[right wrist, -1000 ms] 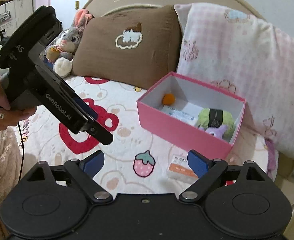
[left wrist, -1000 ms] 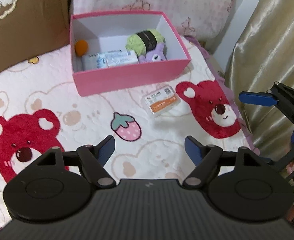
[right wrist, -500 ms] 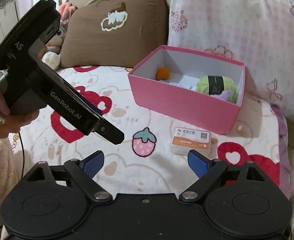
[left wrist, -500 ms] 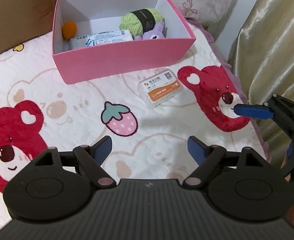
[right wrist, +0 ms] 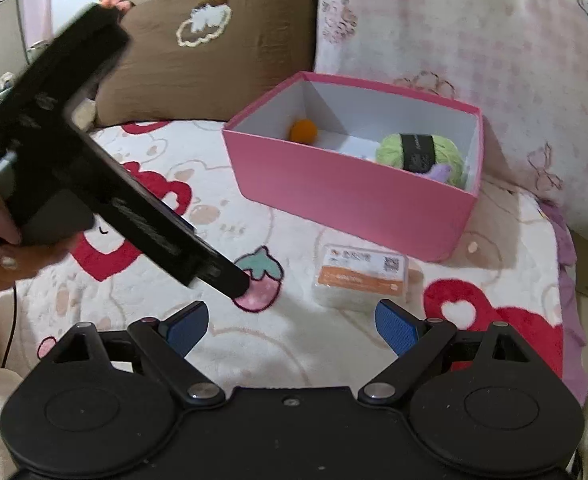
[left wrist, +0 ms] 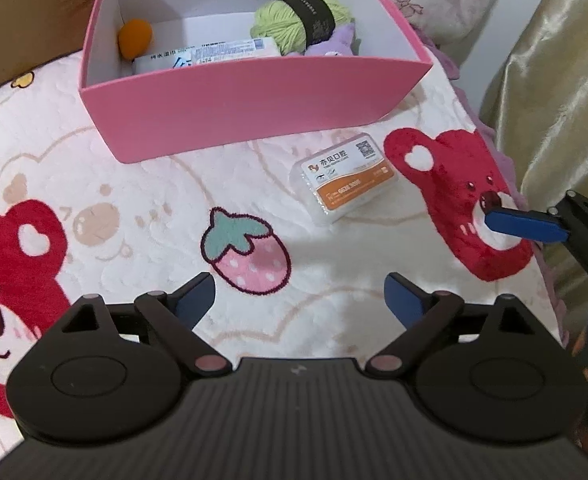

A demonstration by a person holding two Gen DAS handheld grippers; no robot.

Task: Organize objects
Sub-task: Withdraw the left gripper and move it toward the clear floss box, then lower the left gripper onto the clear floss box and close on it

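Note:
A small clear box with a white and orange label (left wrist: 345,177) lies on the bear-print blanket in front of a pink box (left wrist: 254,92); it also shows in the right wrist view (right wrist: 361,276). The pink box (right wrist: 349,188) holds a green yarn ball (left wrist: 297,20), an orange ball (left wrist: 134,36), a white packet (left wrist: 210,54) and a purple toy (left wrist: 335,42). My left gripper (left wrist: 299,296) is open and empty, just short of the small box. My right gripper (right wrist: 292,326) is open and empty, close in front of the small box.
A brown pillow (right wrist: 210,52) and a pink patterned pillow (right wrist: 473,28) lean behind the box. A gold curtain (left wrist: 553,60) hangs at the bed's right edge. The left gripper's body (right wrist: 106,196) crosses the right wrist view at left.
Both grippers have moved forward toward the small labelled box and the pink box. Both stay open.

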